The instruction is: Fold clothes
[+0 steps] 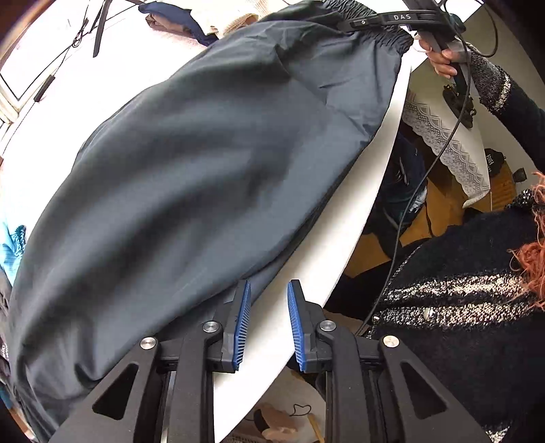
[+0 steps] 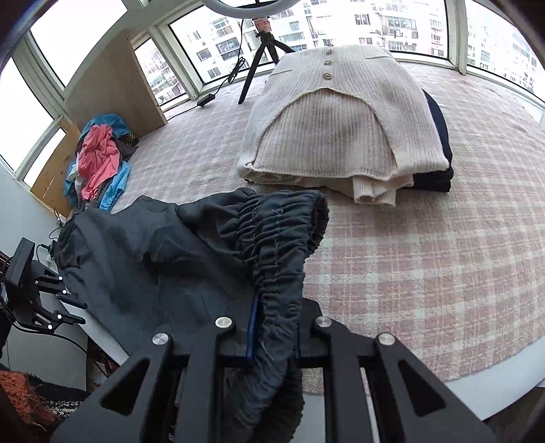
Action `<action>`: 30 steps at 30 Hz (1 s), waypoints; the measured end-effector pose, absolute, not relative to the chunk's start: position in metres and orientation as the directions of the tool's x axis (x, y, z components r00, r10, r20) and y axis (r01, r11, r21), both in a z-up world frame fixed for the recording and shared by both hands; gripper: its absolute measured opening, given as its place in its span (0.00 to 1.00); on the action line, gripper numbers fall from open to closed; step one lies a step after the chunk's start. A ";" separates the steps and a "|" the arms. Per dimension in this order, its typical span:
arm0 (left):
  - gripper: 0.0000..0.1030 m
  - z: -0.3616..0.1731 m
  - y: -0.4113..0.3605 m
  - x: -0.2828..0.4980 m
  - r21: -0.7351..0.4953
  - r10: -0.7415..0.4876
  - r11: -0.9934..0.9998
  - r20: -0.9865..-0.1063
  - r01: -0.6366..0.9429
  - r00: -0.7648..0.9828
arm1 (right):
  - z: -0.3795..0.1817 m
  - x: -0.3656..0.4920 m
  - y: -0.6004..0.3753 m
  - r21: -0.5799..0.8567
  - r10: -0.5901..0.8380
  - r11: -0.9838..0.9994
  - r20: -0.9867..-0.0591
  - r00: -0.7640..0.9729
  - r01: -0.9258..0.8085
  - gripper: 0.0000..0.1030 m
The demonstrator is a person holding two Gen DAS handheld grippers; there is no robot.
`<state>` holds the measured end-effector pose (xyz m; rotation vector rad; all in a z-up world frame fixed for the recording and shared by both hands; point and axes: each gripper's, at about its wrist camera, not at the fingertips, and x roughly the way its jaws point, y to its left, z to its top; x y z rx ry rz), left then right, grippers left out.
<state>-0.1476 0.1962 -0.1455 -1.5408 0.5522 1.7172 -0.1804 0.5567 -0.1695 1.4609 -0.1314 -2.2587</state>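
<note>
Dark grey trousers [image 1: 204, 170] lie stretched along the white table [image 1: 371, 204], close to its near edge. Their gathered elastic waistband [image 2: 282, 231] is bunched up and lifted off the pink checked cover. My right gripper [image 2: 272, 306] is shut on that waistband, and cloth hides most of its blue pads [image 2: 251, 327]. In the left wrist view a hand holds it at the trousers' far end [image 1: 361, 24]. My left gripper [image 1: 269, 286] hangs above the table edge beside the trouser leg end. Its jaws stand apart with nothing between them.
A folded cream knit cardigan [image 2: 340, 129] tops a stack of dark clothes at the back. Unfolded pink and blue garments [image 2: 98, 160] are heaped at the far left. A tripod [image 2: 259, 61] stands by the windows. A person's dark sweater [image 1: 460, 323] is right of the table edge.
</note>
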 end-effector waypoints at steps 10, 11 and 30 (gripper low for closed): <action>0.28 -0.099 -0.045 -0.109 -0.003 0.038 -0.987 -0.977 -0.163 -0.211 | -0.115 -0.166 0.563 0.107 -0.270 -0.929 -0.851 -0.450 0.355 0.31; 0.28 -0.099 -0.075 -0.099 0.022 -0.001 -0.996 -0.973 -0.090 -0.230 | -0.111 -0.165 0.544 0.115 -0.299 -0.909 -0.849 -0.436 0.400 0.31; 0.40 -0.217 -0.108 -0.106 0.256 -0.137 -0.820 -0.956 -0.511 -0.258 | -0.199 -0.055 0.173 0.079 -0.307 -0.406 -0.950 -0.054 0.911 0.31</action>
